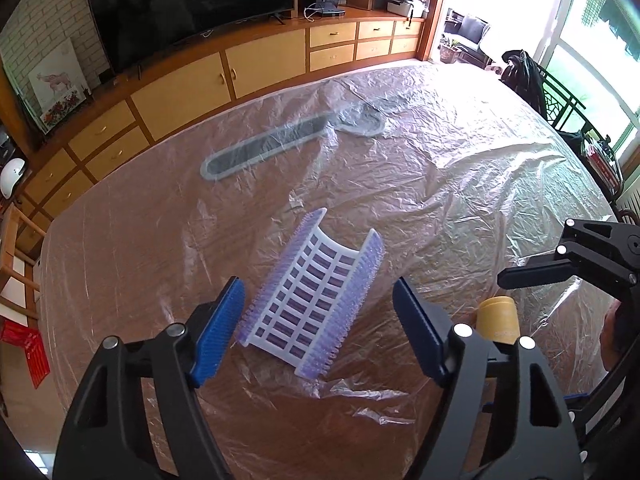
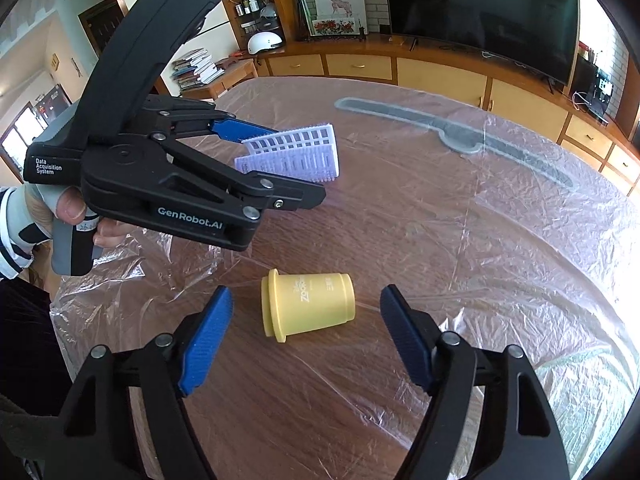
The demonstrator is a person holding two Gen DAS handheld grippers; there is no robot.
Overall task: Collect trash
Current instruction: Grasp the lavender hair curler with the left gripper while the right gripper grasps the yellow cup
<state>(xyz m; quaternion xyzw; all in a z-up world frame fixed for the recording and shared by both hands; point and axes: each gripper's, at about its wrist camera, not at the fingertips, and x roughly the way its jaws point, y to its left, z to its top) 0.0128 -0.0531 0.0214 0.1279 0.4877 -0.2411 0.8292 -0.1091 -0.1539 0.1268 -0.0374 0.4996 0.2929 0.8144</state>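
From the left wrist, the left tongs [image 1: 316, 332] stood half open astride the white spiked panel [image 1: 316, 296], touching nothing; closing squarely on its long edges looked wisest.

From the right wrist, the right tongs [image 2: 306, 340] likewise straddled the toppled yellow cup [image 2: 308, 306], ungripped, on the film-covered wooden counter [image 2: 460, 220]; television [image 2: 480, 8] beyond.

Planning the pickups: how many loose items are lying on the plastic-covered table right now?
2. The white-and-purple bristled rack lies between the left gripper's open fingers; the yellow cup lies on its side between the right gripper's. Others may be out of view.
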